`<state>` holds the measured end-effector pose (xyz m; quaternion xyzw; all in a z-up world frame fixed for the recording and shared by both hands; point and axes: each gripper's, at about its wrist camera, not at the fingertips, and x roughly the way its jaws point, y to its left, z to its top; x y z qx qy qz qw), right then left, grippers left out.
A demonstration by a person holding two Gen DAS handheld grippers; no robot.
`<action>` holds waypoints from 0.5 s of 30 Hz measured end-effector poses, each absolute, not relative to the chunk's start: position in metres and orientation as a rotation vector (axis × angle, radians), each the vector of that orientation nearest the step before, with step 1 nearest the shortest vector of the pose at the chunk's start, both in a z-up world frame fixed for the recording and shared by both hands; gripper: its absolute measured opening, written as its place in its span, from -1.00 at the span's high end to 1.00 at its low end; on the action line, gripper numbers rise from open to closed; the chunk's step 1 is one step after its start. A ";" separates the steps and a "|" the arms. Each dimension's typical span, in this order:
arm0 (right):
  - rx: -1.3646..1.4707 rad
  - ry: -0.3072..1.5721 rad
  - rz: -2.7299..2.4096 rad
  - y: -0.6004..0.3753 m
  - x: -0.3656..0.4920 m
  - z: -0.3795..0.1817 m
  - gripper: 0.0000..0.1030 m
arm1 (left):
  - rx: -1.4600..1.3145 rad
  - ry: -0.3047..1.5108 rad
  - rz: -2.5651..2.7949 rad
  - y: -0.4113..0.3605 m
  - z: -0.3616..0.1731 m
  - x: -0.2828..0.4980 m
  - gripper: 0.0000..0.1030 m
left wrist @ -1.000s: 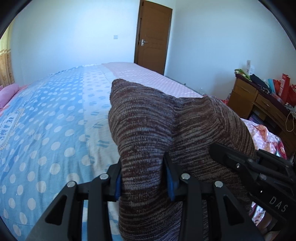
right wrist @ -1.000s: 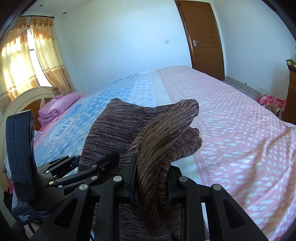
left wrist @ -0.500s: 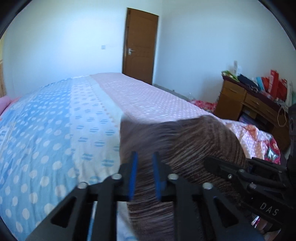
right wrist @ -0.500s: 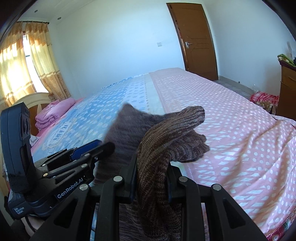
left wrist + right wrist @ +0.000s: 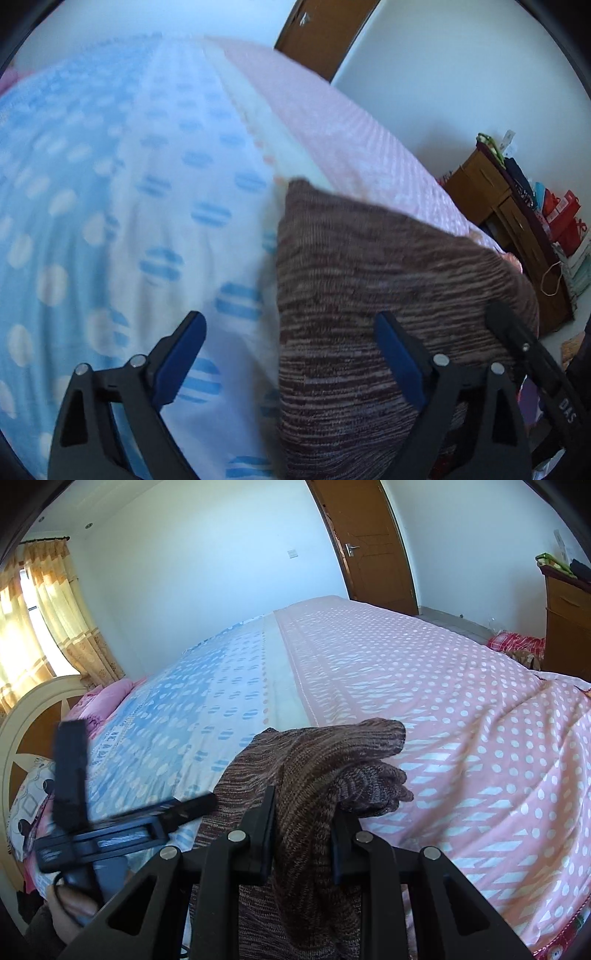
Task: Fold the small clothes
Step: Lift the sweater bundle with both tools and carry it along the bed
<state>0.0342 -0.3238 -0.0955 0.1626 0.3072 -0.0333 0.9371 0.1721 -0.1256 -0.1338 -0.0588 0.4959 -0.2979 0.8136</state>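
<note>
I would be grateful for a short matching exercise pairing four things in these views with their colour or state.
Things:
1. left claw
2. right claw
3. door
4. knit garment

States:
A. brown wood, closed
B. open, nothing gripped
C. brown striped, lying on the bed
D. shut on the knit garment

Pairs: 1-B, 2-D, 3-A, 4-C

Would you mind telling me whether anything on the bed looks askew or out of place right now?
The brown knit garment is bunched: the right gripper pinches a rumpled wad while the rest sags onto the bedspread. The left gripper has just opened and holds nothing. Otherwise nothing stands out.
</note>
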 end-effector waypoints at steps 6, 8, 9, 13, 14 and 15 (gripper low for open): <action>0.343 0.649 -0.075 -0.329 0.034 -0.103 0.54 | -0.143 1.080 -0.747 -0.144 -0.141 0.160 0.12; 0.345 0.655 -0.080 -0.329 0.036 -0.104 0.54 | -0.165 1.073 -0.748 -0.146 -0.138 0.158 0.33; 0.339 0.657 -0.084 -0.329 0.036 -0.104 0.54 | -0.165 1.059 -0.751 -0.146 -0.135 0.157 0.47; 0.256 0.634 -0.096 -0.320 0.038 -0.091 0.54 | -0.114 0.974 -0.728 -0.153 -0.115 0.147 0.51; 0.235 0.624 -0.100 -0.318 0.038 -0.087 0.54 | -0.100 0.953 -0.727 -0.155 -0.110 0.146 0.51; 0.208 0.612 -0.105 -0.316 0.038 -0.082 0.54 | -0.079 0.929 -0.727 -0.159 -0.103 0.144 0.51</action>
